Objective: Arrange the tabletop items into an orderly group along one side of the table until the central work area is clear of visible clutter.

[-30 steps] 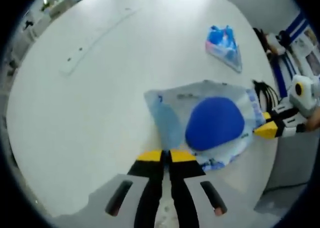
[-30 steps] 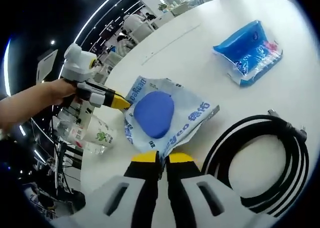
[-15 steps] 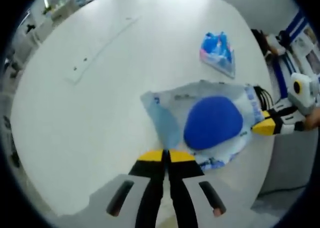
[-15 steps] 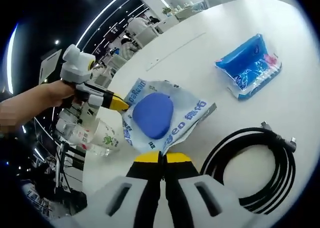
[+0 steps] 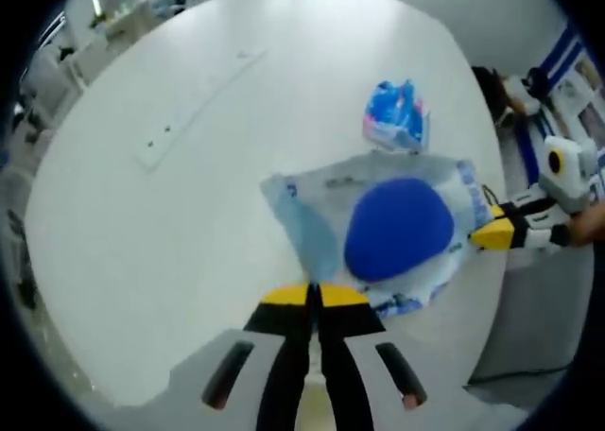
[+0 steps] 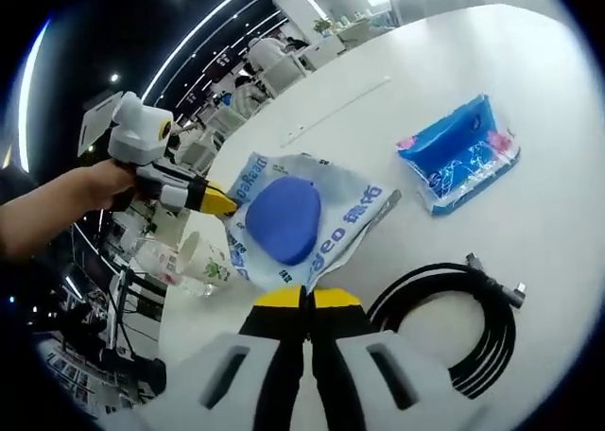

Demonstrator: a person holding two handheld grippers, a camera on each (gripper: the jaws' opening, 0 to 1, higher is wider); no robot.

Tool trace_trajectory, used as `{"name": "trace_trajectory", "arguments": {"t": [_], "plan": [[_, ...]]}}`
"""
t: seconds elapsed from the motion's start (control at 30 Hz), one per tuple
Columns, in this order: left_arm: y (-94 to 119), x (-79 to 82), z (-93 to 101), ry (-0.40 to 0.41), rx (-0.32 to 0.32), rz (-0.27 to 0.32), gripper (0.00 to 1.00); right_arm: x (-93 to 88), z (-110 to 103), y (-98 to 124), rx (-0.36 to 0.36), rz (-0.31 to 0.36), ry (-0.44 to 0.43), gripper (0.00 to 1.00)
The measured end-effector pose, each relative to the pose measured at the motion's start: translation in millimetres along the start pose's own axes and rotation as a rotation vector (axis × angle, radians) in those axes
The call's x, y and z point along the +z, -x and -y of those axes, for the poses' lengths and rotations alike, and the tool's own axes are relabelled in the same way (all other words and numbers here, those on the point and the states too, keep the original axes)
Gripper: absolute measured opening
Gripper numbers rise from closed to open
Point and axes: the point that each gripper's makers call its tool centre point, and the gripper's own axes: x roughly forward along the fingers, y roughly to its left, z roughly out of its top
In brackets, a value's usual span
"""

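Both grippers, left (image 5: pixel 314 294) and right (image 6: pixel 304 299), are clamped on the bag (image 6: pixel 302 223) from opposite edges; tissues (image 6: pixel 460 152) lie at 2 o'clock, cable (image 6: pixel 454 322) at 4.

Pouch (image 6: pixel 301 221) between tissue pack (image 6: pixel 460 153) and cup (image 6: pixel 198 258).

The left gripper (image 5: pixel 314 297) has its yellow-tipped jaws pressed together, clamped on the edge of the clear packet with a blue disc (image 5: pixel 383 231) that lies just ahead of them. The right gripper (image 6: pixel 304 301) has its jaws closed flat against each other as well, pinching the same packet's opposite edge. From each gripper's own view the other's tips meet the far side of the packet. A hand (image 6: pixel 90 187) grips the left gripper's body, forearm extending behind it.
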Motion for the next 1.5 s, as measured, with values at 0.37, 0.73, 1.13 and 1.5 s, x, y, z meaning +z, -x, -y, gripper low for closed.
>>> {"name": "trace_trajectory", "arguments": {"t": [0.37, 0.73, 1.13, 1.5], "plan": [[7, -0.6, 12.8, 0.083, 0.009, 0.031, 0.00, 23.2, 18, 14, -0.013, -0.011, 0.038, 0.00], [17, -9.7, 25.5, 0.201, 0.030, 0.072, 0.00, 30.1, 26, 18, -0.016, -0.037, 0.069, 0.00], [17, -29.9, 47.5, 0.318, 0.043, 0.142, 0.00, 40.7, 34, 17, 0.012, -0.090, 0.176, 0.00], [19, -37.5, 59.0, 0.429, 0.049, 0.233, 0.00, 53.1, 39, 7, 0.034, -0.127, 0.249, 0.00]]}}
